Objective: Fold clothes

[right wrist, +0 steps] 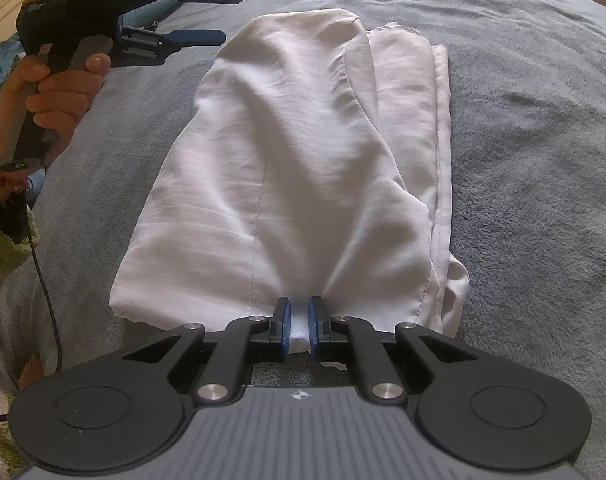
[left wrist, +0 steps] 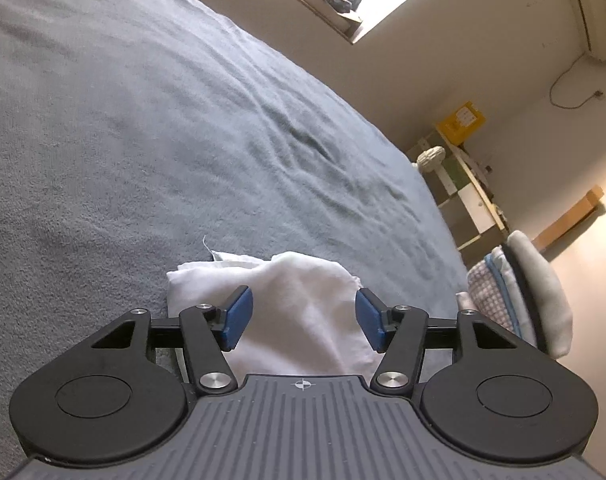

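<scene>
A white garment [right wrist: 303, 152] lies folded lengthwise on the grey bed cover [right wrist: 543, 160], running away from me in the right wrist view. My right gripper [right wrist: 299, 328] is shut on a pinch of its near edge, white cloth bunched between the blue pads. My left gripper [right wrist: 223, 16], held by a hand [right wrist: 59, 96], hovers open just left of the garment's far end, touching nothing. In the left wrist view the left gripper [left wrist: 303, 316] stands open above an end of the white garment [left wrist: 299, 296], its blue pads [left wrist: 237, 316] well apart with no cloth pinched.
A stack of folded clothes [left wrist: 519, 292] sits at the bed's edge on the right. Beyond it are a shelf unit [left wrist: 467, 192] and the wall. Blue fabric [right wrist: 7, 60] lies past the hand, and a black cable [right wrist: 47, 300] hangs down. The grey bed cover [left wrist: 143, 140] stretches wide.
</scene>
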The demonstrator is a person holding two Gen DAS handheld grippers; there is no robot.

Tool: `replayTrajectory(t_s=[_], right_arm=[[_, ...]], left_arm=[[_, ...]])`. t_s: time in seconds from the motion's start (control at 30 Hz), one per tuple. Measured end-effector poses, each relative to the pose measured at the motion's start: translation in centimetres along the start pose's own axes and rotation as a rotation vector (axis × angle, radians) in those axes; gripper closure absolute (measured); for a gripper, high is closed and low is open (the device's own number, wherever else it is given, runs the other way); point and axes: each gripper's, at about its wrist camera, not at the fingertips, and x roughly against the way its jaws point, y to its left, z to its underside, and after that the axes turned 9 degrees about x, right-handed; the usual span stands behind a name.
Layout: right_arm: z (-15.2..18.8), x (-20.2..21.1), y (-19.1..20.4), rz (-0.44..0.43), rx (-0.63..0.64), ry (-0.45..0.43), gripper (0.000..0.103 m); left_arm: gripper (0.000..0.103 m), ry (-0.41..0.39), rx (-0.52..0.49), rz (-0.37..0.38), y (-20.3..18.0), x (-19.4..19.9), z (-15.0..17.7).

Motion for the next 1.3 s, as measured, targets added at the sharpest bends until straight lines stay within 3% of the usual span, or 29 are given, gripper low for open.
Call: replayTrajectory(t_s=[0.2, 0.57, 1.07, 1.3], right_arm=[[0.1, 0.2, 0.2, 0.004, 0.003, -0.002, 0.093], [0.0, 0.1, 0.2, 0.012, 0.006, -0.002, 0.093], [-0.1, 0.1, 0.1, 0.011, -0.002, -0.012, 0.093], [0.1, 0.2, -0.2, 0.005, -0.010, -0.022, 0.093]], left_arm=[[0.040, 0.050, 0.072, 0.034, 0.7, -0.5, -0.3], [0.039, 0.080, 0.019, 0.052, -0.6, 0.3, 1.0], [0.038, 0.174, -0.292, 0.051, -6.2, 0.9, 7.5], [0.038, 0.257, -0.368, 0.050, -6.9, 0.7, 11.1]])
